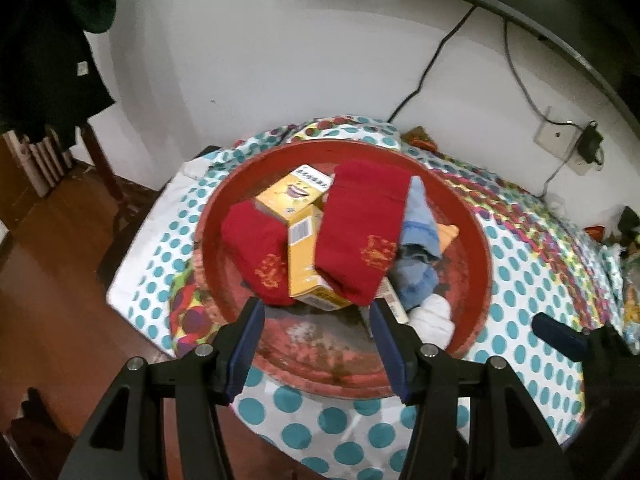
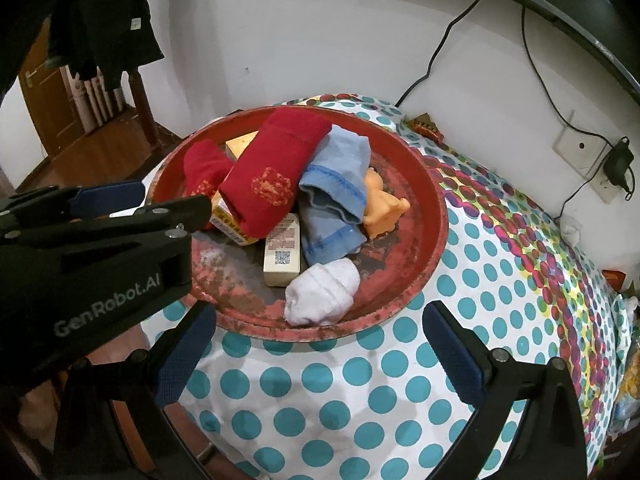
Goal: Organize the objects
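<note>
Your left gripper [image 1: 316,344] hangs with its blue pads spread wide and nothing between them, just over the near rim of the red tray [image 1: 478,240]. Directly ahead of the pads sits the near end of the yellow box [image 1: 302,248], with the large red sock [image 1: 360,236] draped over it on the right and the small red sock [image 1: 260,248] lying against it on the left. Your right gripper [image 2: 320,354] is also fully open and empty, held back over the dotted cloth [image 2: 360,400], nearest the white sock ball [image 2: 322,294].

Everything to be sorted is piled in the tray: to the right of the red socks lies the blue sock [image 2: 336,196], with the orange toy [image 2: 384,206] behind it and a cream box [image 2: 282,254] lying flat in front.

The likely next step is lifting a red sock off the pile. To do it well, come down on the large sock's free near end rather than its middle, so your pads close on cloth alone and miss the yellow box underneath. Pinch a thick fold, then lift slowly; the box may tip or drag along. Keep the right gripper clear of the left one's path, since they sit close together.
</note>
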